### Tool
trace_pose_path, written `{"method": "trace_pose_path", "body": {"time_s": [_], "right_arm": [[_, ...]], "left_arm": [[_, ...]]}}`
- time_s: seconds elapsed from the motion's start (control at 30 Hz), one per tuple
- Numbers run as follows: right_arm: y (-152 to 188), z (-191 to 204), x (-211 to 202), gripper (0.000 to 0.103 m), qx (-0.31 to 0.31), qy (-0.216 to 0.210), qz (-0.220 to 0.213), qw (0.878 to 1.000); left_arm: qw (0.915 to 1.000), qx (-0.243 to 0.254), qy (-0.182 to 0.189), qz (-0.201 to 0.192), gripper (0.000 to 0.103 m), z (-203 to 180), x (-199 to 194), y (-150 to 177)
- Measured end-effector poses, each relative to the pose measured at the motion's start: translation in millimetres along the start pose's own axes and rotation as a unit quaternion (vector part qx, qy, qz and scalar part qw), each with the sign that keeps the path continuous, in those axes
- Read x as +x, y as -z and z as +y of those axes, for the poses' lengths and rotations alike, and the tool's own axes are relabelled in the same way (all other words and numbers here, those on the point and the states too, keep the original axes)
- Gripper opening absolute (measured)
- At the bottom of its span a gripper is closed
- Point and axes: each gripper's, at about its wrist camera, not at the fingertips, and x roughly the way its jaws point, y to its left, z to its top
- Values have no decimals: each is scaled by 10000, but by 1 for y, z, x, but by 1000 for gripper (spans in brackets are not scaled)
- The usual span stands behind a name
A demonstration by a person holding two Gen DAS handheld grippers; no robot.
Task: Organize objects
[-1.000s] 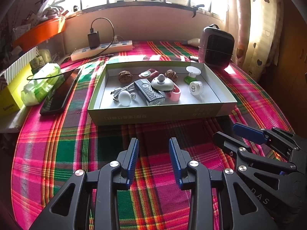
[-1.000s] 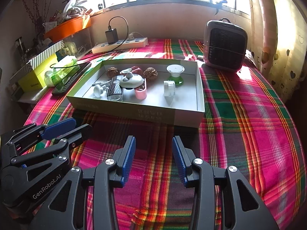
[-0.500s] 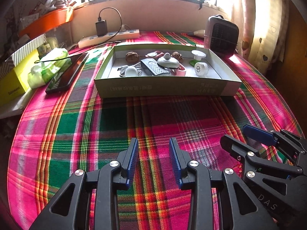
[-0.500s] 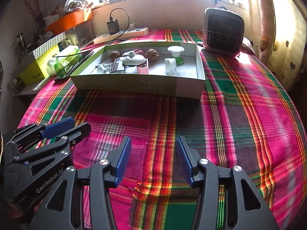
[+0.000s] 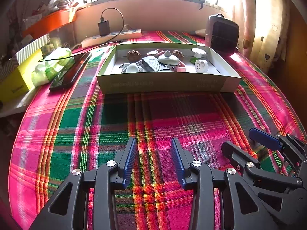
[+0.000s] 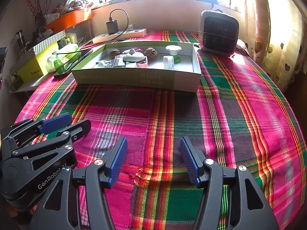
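Observation:
A shallow green-and-white cardboard box (image 5: 167, 83) (image 6: 134, 78) stands far across the plaid tablecloth. In it lie two brown walnuts (image 5: 133, 54), a white egg-shaped piece (image 5: 132, 68), a grey grater-like piece (image 5: 155, 65), a white lid with a knob (image 5: 168, 58), a pink ring (image 5: 181, 68), a white cylinder (image 5: 200, 65) and a white-topped green stand (image 6: 173, 50). My left gripper (image 5: 153, 151) is open and empty, low over the cloth. My right gripper (image 6: 153, 151) is open and empty beside it, and also shows in the left wrist view (image 5: 247, 143).
A dark phone (image 5: 70, 72), green tissue pack (image 5: 51, 65) and yellow box (image 5: 17, 80) lie left of the box. A power strip with charger (image 5: 111, 36) sits at the back wall. A small heater (image 6: 218, 32) stands at the back right.
Both grippers have pulled back from the box toward the near side of the table. The right gripper's jaws have opened wider.

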Motion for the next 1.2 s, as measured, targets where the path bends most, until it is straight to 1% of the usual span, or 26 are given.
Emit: {"method": "trace_pose_path", "body": {"time_s": [0.2, 0.4, 0.73, 1.2], "right_arm": [[5, -1, -3, 58, 4, 199, -17, 9998], [6, -6, -4, 59, 105, 283, -51, 9995], [6, -6, -4, 62, 102, 292, -72, 9995], [6, -6, -4, 63, 102, 291, -72, 9995]], "left_arm": [[10000, -39, -18, -42, 37, 0, -2, 3], [9999, -54, -37, -86, 37, -1, -3, 6], [9999, -58, -29, -86, 37, -1, -4, 6], [9999, -57, -32, -87, 37, -1, -4, 7]]}}
